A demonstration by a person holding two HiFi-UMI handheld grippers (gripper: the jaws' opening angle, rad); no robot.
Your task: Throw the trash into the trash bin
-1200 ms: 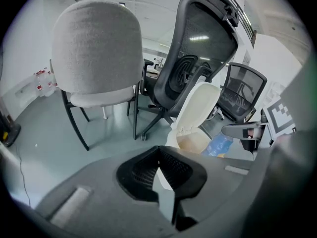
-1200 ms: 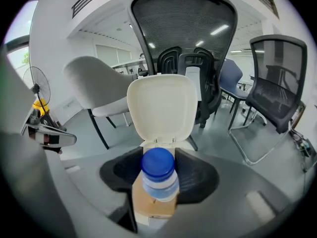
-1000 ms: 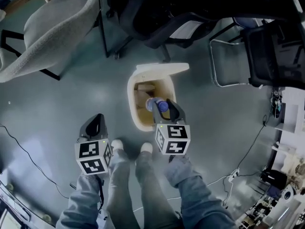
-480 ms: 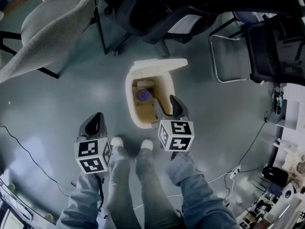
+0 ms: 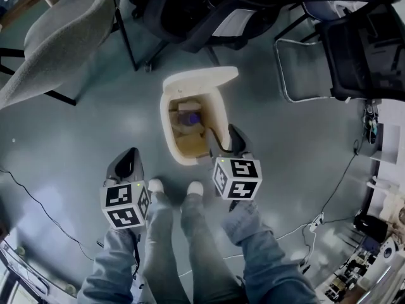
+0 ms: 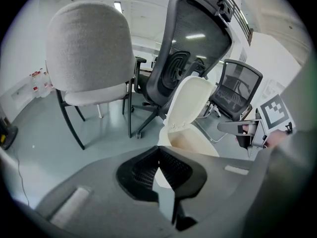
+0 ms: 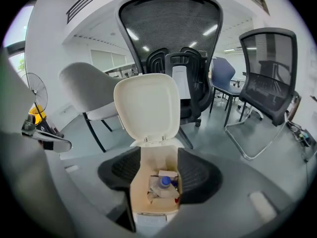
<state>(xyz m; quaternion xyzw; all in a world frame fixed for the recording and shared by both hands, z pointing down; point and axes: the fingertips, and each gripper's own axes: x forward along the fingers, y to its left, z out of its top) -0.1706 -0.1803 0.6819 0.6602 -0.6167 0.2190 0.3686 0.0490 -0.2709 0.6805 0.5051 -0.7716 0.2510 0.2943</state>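
Bottle (image 5: pixel 190 116) lies inside open trash bin (image 5: pixel 183 159).

You are looking at a cream trash bin (image 5: pixel 166 132) standing upright on the floor (image 5: pixel 76 144), its hinged lid (image 5: pixel 199 80) tilting open. A clear bottle (image 7: pixel 162 184) with a blue cap is lying inside, resting among paper scraps (image 7: pixel 167 173).

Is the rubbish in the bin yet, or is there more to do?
Looks nearly done: the blue-capped bottle lies inside the open trash bin. In hand: nothing; the right tool, above the bin, has just been opening its jaws with nothing held between them, and the left tool is shut and empty. Left: perhaps only closing the raised lid.
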